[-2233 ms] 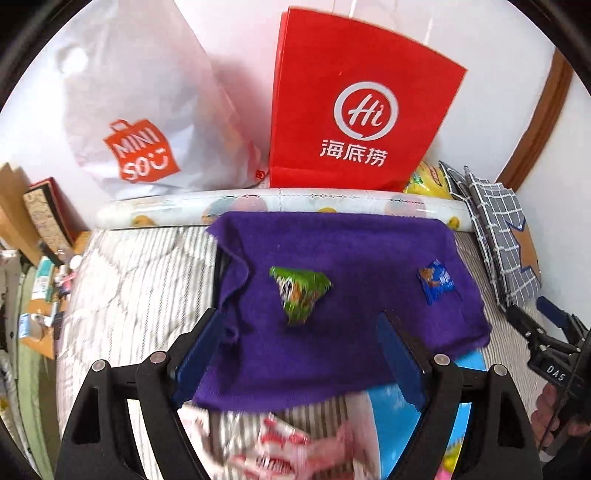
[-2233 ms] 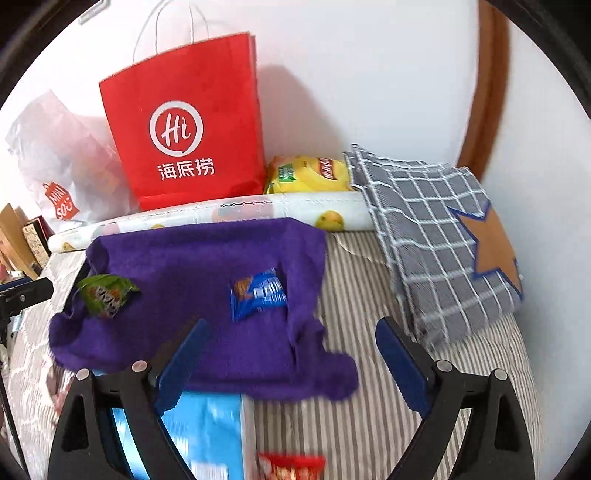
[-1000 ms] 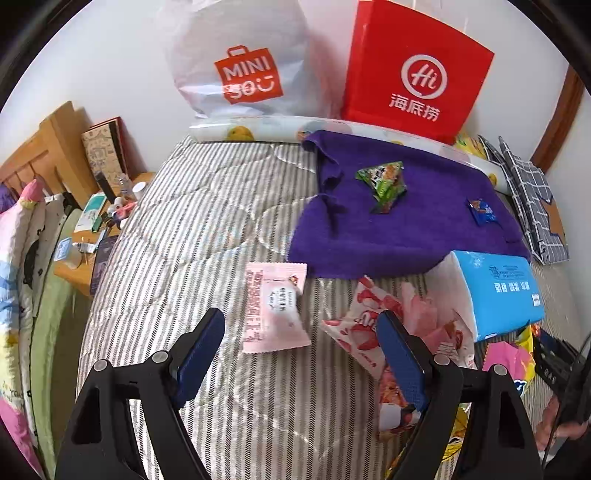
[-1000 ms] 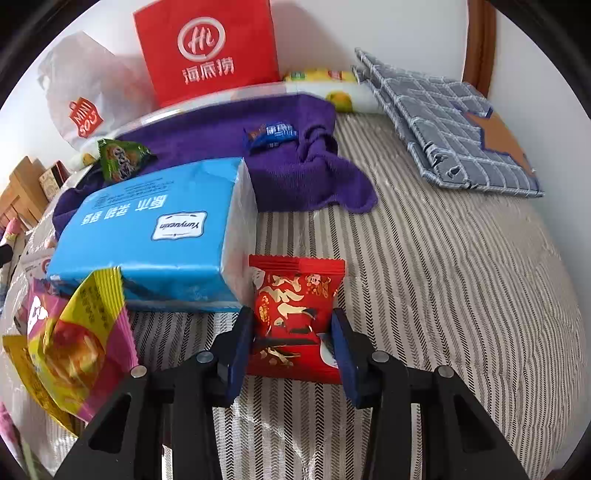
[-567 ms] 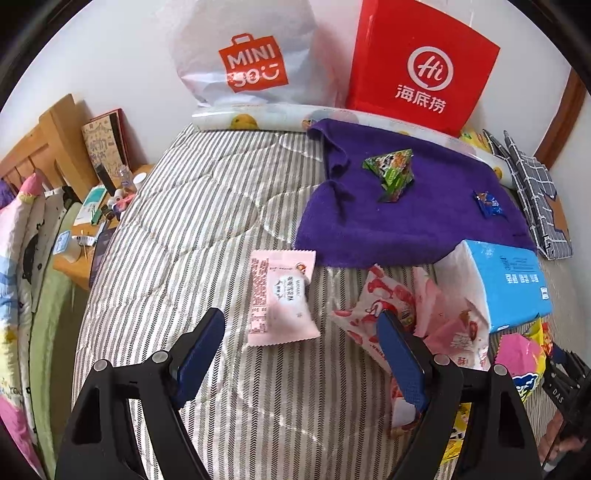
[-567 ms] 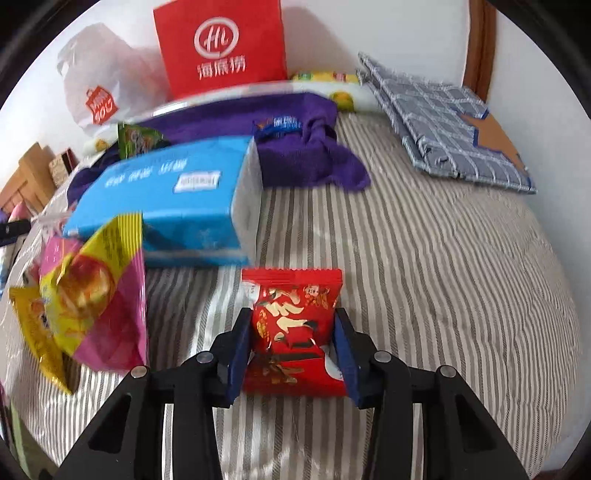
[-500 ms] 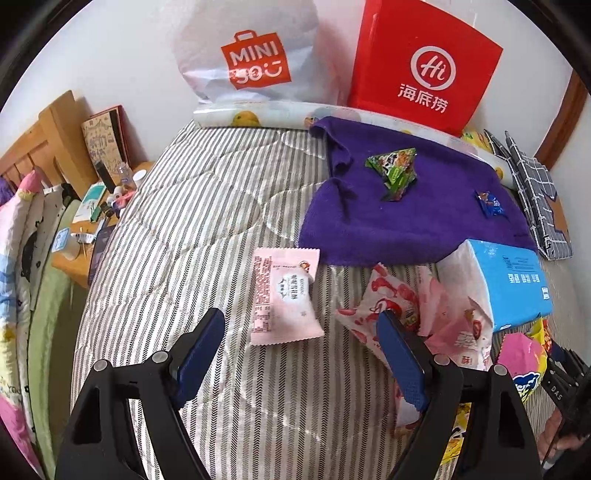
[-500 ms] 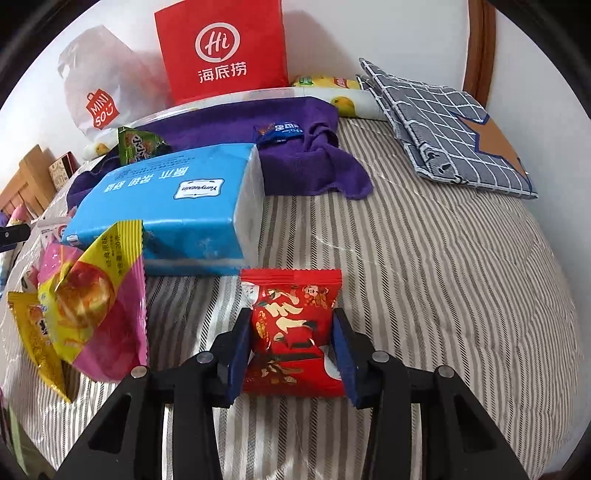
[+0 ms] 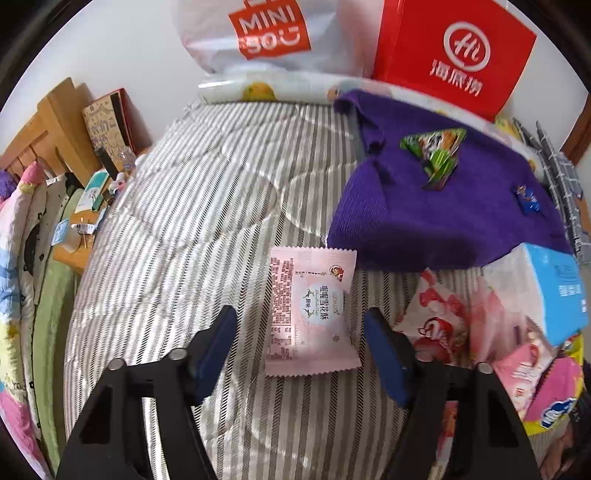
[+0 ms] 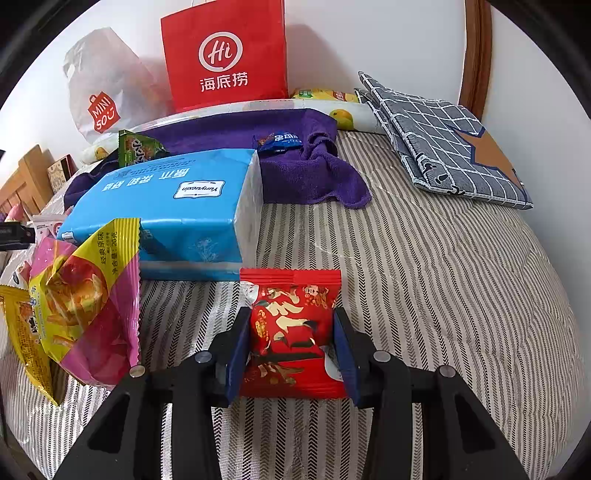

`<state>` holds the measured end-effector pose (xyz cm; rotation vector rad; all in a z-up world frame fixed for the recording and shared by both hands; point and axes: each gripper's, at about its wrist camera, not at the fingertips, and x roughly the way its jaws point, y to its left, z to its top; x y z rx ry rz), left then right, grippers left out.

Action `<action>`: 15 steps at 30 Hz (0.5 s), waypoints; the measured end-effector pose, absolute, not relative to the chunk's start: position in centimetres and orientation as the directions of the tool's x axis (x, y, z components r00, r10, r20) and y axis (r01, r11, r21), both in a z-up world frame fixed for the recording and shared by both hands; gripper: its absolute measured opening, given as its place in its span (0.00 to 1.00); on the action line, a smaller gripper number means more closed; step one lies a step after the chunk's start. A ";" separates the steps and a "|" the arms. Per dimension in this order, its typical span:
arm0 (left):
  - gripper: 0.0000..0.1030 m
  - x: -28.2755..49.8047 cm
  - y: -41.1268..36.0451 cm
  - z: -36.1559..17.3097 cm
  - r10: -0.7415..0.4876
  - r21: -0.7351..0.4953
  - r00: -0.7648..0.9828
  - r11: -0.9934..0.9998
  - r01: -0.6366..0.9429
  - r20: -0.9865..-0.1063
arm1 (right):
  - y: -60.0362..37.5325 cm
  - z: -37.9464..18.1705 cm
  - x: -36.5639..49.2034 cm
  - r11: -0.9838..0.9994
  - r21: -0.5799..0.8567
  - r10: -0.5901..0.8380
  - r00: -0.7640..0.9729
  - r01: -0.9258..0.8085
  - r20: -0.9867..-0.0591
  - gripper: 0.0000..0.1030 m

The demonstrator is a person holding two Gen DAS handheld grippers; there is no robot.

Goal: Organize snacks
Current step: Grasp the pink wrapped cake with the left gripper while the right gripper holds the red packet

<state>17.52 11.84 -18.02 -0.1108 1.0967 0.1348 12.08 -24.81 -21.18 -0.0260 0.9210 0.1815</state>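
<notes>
A pale pink snack packet [image 9: 310, 314] lies flat on the striped bedcover. My left gripper [image 9: 299, 332] straddles its lower half with its jaws closing; gaps still show between the pads and the packet. My right gripper [image 10: 291, 343] is shut on a red snack packet [image 10: 291, 325], whose top sticks out above the pads. A purple towel [image 9: 436, 206] farther back carries a green snack packet [image 9: 436, 155] and a small blue one [image 9: 528, 197]. A blue tissue pack [image 10: 177, 206] lies in front of the towel.
A yellow and pink chip bag [image 10: 81, 299] and red-white wrappers [image 9: 443, 321] sit beside the tissue pack. A red paper bag [image 10: 225, 55] and a white plastic bag [image 9: 266, 33] lean on the wall. A checked cushion [image 10: 443, 144] lies at the right.
My left gripper has come down toward the pink packet and its jaws have narrowed around it. The right gripper keeps its hold on the red packet and has hardly moved.
</notes>
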 end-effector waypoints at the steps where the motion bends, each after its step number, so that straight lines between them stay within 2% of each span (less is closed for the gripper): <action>1: 0.60 17.6 11.8 -18.3 0.052 -0.024 0.447 0.987 -0.161 -0.893 | -24.8 -21.2 12.1 0.984 0.058 0.146 0.590 -0.166 -0.794 0.40; 2: 0.53 17.8 11.8 -18.5 0.047 -0.028 0.444 0.987 -0.160 -0.895 | -24.9 -21.2 12.1 0.984 0.061 0.148 0.590 -0.165 -0.794 0.40; 5: 0.40 17.6 11.5 -18.7 0.064 -0.016 0.470 0.986 -0.165 -0.880 | -24.8 -21.2 12.0 0.984 0.063 0.150 0.590 -0.165 -0.794 0.40; 15: 0.39 15.9 11.0 -18.8 0.093 -0.007 0.590 0.986 -0.165 -0.802 | -24.8 -21.2 12.2 0.984 0.059 0.149 0.588 -0.170 -0.795 0.41</action>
